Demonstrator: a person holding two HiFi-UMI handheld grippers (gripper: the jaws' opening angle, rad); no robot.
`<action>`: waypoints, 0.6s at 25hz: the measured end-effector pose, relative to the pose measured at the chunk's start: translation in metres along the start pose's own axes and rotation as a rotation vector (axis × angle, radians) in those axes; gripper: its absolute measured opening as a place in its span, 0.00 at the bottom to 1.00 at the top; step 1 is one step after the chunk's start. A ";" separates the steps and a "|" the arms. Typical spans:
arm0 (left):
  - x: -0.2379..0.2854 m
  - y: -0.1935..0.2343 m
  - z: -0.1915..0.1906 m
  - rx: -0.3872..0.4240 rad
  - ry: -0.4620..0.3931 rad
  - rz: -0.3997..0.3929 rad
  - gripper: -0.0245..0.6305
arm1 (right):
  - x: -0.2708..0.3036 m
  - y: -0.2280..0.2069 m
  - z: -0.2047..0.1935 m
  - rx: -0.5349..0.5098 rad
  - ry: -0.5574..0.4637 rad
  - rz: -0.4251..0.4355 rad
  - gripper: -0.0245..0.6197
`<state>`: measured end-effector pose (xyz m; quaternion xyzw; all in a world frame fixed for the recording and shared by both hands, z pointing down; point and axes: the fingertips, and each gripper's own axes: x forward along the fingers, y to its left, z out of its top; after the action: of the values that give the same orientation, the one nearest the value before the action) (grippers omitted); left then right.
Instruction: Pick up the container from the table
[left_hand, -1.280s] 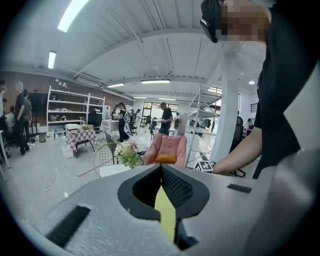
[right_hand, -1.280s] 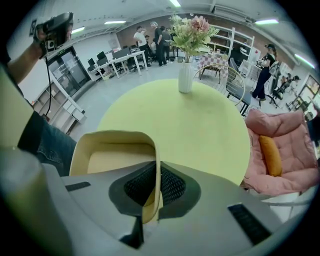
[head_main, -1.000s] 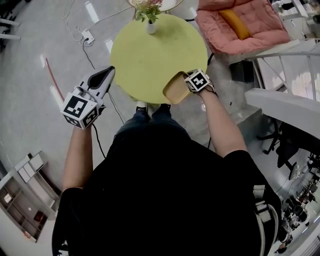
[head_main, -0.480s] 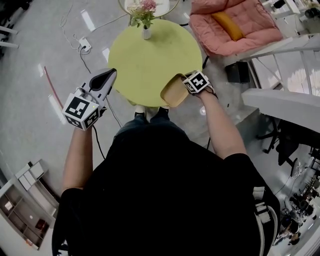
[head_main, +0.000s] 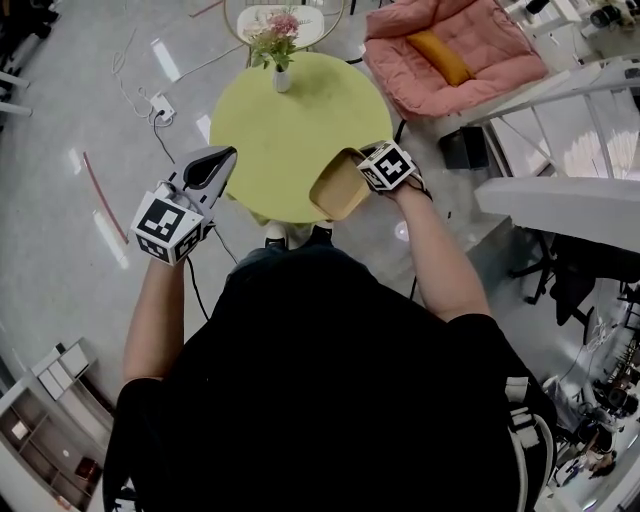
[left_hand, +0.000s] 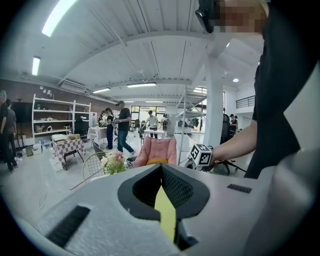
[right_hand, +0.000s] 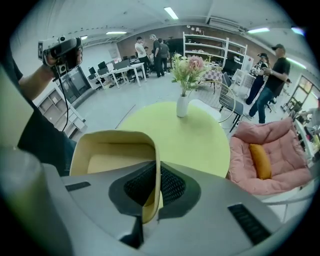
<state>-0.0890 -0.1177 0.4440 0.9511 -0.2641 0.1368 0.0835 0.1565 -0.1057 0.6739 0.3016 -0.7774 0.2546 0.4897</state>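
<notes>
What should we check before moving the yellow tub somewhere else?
1. Right gripper shut on the container wall: ok.
2. Container held level: not ok, it hangs tilted from one wall.
3. Nothing inside to spill: ok, it looks empty.
4. Vase of flowers well away from the container: ok.
5. Left gripper empty and off to the side: ok.
6. Container fully clear of the table: cannot tell.

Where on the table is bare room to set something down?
The yellow table is bare from the flower vase at its far edge to the near rim. Only the near right edge is crowded, where the right gripper holds the container.
</notes>
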 end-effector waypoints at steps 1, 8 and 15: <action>0.001 -0.002 0.000 0.006 0.001 -0.006 0.06 | -0.004 0.000 0.001 0.005 -0.001 -0.002 0.05; 0.007 -0.010 0.008 -0.001 -0.017 -0.035 0.06 | -0.034 0.001 0.005 0.048 0.010 -0.020 0.05; 0.012 -0.020 0.010 0.014 -0.025 -0.060 0.06 | -0.065 0.002 0.006 0.073 0.023 -0.037 0.05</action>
<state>-0.0668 -0.1086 0.4367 0.9608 -0.2355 0.1241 0.0779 0.1731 -0.0940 0.6123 0.3305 -0.7564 0.2771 0.4918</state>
